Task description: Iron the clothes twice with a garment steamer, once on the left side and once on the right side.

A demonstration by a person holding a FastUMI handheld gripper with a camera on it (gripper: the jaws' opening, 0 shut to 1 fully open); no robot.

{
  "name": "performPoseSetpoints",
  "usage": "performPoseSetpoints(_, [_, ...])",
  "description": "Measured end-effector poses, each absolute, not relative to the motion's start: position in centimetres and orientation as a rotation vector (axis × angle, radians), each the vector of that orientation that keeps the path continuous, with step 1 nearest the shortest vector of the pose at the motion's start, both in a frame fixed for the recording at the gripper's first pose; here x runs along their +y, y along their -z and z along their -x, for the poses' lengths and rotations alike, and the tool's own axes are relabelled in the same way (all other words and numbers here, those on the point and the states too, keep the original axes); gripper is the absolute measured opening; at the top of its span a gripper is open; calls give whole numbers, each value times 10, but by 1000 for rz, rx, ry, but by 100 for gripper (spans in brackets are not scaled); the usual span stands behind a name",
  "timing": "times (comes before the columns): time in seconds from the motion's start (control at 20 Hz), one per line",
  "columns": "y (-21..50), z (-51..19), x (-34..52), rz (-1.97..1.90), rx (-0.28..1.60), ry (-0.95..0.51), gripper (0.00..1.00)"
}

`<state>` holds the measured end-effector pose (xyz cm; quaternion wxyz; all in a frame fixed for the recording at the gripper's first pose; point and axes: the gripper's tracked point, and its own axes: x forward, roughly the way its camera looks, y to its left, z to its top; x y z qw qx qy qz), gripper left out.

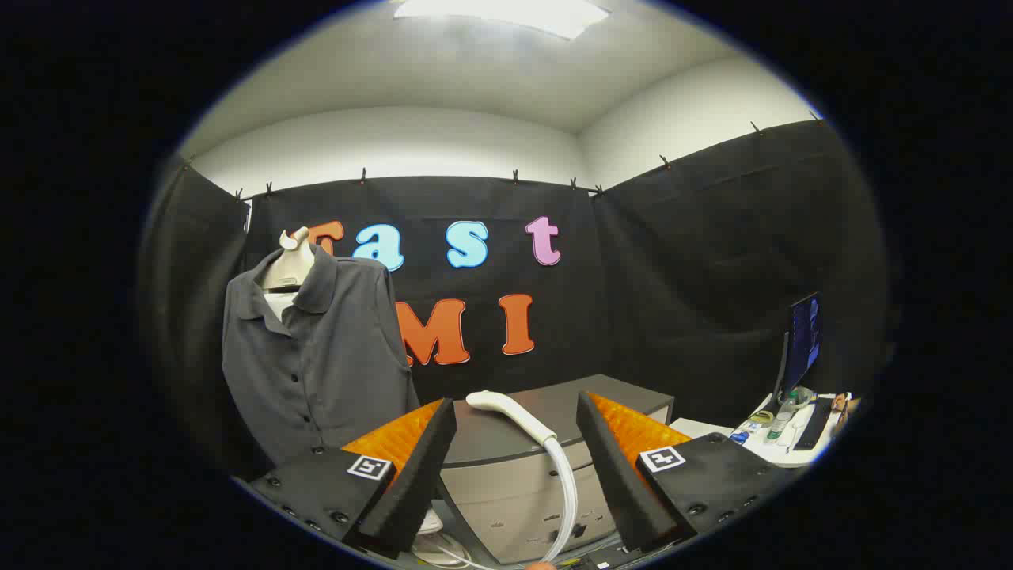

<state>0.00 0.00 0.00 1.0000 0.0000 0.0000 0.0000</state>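
Observation:
A dark grey button-up shirt (pixel 316 356) hangs on a pale mannequin torso (pixel 290 261), beyond and to the left of my left finger. The white steamer head (pixel 506 412) lies on top of a grey cabinet (pixel 514 459), just ahead of and between my fingers, its white hose (pixel 566 491) curving down the cabinet front. My gripper (pixel 514 467) is open, its fingers spread wide on either side of the steamer head without touching it.
A white desk (pixel 712 431) to the right of the cabinet holds a monitor (pixel 801 340), a keyboard, a bottle (pixel 782 417) and small items. White cables lie below the left finger.

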Motion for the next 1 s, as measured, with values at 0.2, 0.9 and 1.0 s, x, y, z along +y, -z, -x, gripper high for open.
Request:
performPoseSetpoints(0.2, [-2, -14, -8, 2, 6, 1, 98])
performPoseSetpoints(0.9, [5, -63, -31, 25, 26, 11, 98])
performPoseSetpoints(1.0, [3, -67, -28, 30, 27, 3, 98])
